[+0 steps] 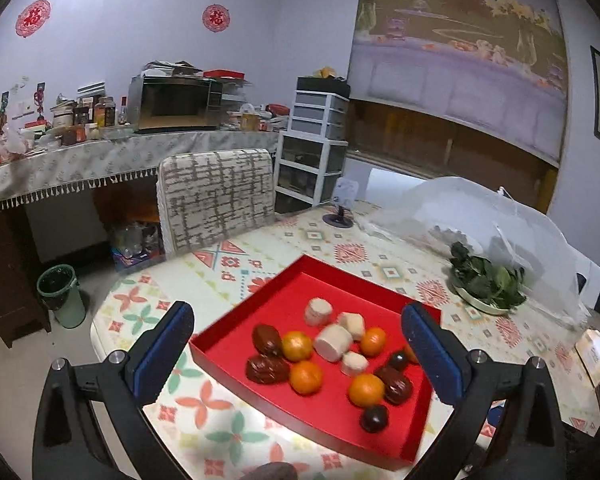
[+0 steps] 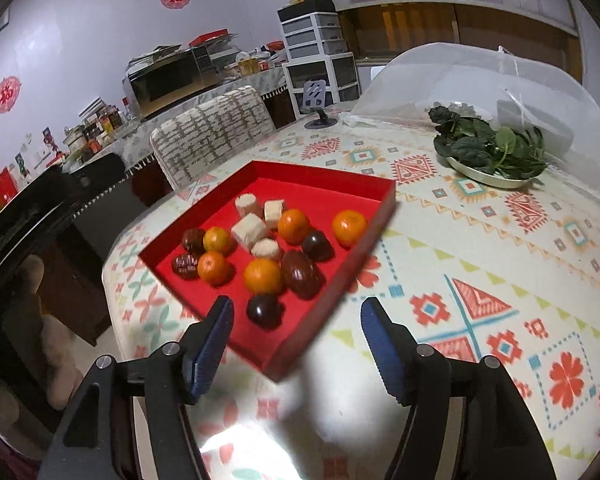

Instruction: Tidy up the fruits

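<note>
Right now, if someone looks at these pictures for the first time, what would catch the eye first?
First the red tray on the patterned tablecloth, holding small oranges, dark brown fruits and pale cut chunks, all mixed. Behind it, a plate of dark leafy greens sits beside a white mesh food cover. The left gripper and the right gripper are both open and empty.

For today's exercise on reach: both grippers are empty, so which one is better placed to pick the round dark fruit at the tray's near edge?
Probably the right gripper: it is open, and the dark fruit sits just ahead between its fingers. The left gripper, also open, has that fruit off to one side in the red tray.
</note>
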`<state>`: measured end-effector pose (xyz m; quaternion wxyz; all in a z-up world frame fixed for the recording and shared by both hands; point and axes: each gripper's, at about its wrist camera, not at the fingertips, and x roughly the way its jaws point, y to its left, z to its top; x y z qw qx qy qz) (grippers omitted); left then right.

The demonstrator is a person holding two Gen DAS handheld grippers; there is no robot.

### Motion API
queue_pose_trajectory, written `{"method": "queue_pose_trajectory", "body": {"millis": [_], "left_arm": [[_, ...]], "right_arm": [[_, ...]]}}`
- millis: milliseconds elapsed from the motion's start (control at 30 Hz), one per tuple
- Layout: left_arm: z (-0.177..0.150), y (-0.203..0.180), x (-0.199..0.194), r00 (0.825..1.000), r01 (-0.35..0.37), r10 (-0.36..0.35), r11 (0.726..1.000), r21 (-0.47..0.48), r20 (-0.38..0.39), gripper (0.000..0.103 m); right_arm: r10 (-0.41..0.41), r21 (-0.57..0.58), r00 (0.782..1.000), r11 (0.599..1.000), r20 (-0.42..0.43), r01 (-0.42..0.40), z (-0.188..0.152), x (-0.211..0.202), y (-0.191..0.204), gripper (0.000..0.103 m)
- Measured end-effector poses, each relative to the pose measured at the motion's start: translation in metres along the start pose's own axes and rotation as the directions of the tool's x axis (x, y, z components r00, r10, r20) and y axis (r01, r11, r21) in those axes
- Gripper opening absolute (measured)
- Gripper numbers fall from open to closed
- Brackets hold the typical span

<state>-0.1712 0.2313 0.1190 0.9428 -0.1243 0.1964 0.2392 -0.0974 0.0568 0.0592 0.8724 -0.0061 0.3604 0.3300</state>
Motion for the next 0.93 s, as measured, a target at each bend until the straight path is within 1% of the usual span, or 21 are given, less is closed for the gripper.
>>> {"method": "queue_pose_trajectory", "body": {"millis": [100,233,433,700,867,933], "left_arm": [[-0.006,-0.011,-0.008,1.000,-0.024,0.024,0.999,0.032,0.005,0.103],[-0.011,-0.025,-0.010,0.999,-0.039,0.042,0.997,0.073,-0.028,0.103],[-0.016,-0.030,-0.012,0.996,-0.024,0.031,0.996,0.089,-0.080,0.103],[-0.019,-0.035,-0.018,0.997,-0.009,0.018,0.993,0.116,-0.075,0.103],[-0.021,-0.037,-0.022,0.998,-0.016,0.024,0.992,0.126,-0.061,0.103],[-0.021,-0.040,-0.021,0.997,-0.007,0.017,0.991,0.134,-0.072,0.103]], "right_arm": [[-0.024,-0.026,1.000,0.999,0.009,0.024,-0.010,-0.009,0.000,0.076],[-0.041,-0.057,0.999,0.998,0.017,0.042,-0.018,-0.018,0.003,0.077],[-0.053,-0.078,0.998,0.995,0.046,0.056,-0.021,-0.030,0.008,0.085],[-0.059,-0.078,0.997,0.995,0.051,0.063,-0.022,-0.035,0.009,0.087],[-0.057,-0.072,0.997,0.996,0.050,0.061,-0.022,-0.036,0.009,0.088],[-0.063,-0.068,0.997,0.995,0.050,0.067,-0.022,-0.037,0.007,0.089]]}}
